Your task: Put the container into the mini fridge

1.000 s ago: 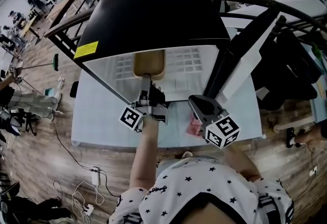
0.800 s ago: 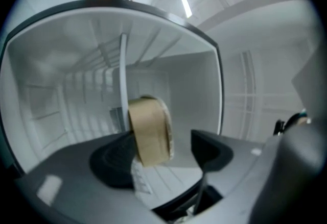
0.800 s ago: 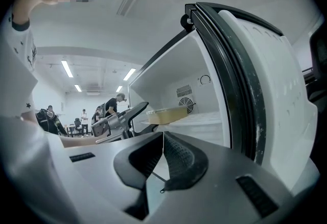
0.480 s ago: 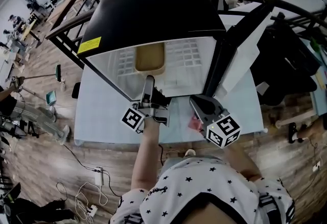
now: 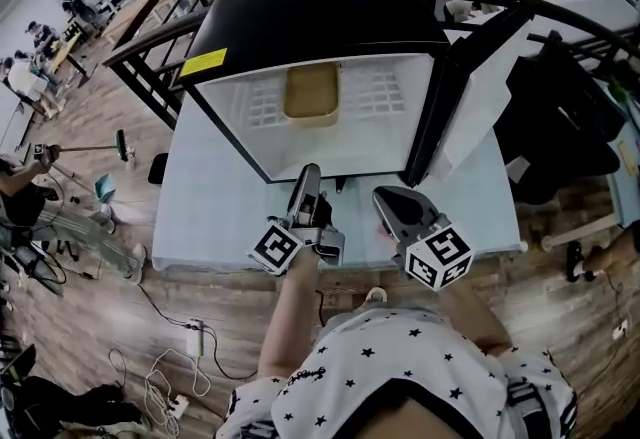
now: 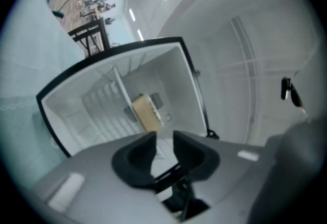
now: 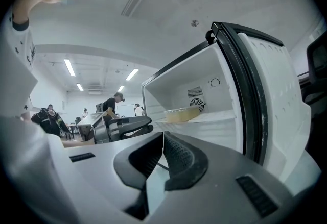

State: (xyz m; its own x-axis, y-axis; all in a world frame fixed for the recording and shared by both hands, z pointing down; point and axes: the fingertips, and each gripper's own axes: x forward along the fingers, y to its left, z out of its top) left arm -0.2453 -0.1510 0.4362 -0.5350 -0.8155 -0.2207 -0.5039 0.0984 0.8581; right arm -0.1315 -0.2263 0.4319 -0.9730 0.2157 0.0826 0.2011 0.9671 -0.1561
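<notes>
— Left hand-held gripper (image 5: 308, 173)?
— Empty, with narrow jaws that have just been closing, near the worktop's (image 5: 200, 217) front edge, before the fridge (image 5: 310, 17). Right hand-held gripper (image 5: 385, 199) is beside it, jaws together.
— Container (image 5: 312, 92)?
— On the fridge shelf (image 5: 372, 99), well apart from both. Door (image 5: 480, 97) stands open at the right.

Big open lab or test hall, not home — mini fridge (image 5: 310, 17) alone on white worktop (image 5: 215, 217), wood floor (image 5: 80, 327) with loose cables (image 5: 165, 382) and power strip (image 5: 195, 337), black railings (image 5: 150, 32), people (image 7: 110, 106) at desks behind, long ceiling strip lights (image 7: 69, 67).
</notes>
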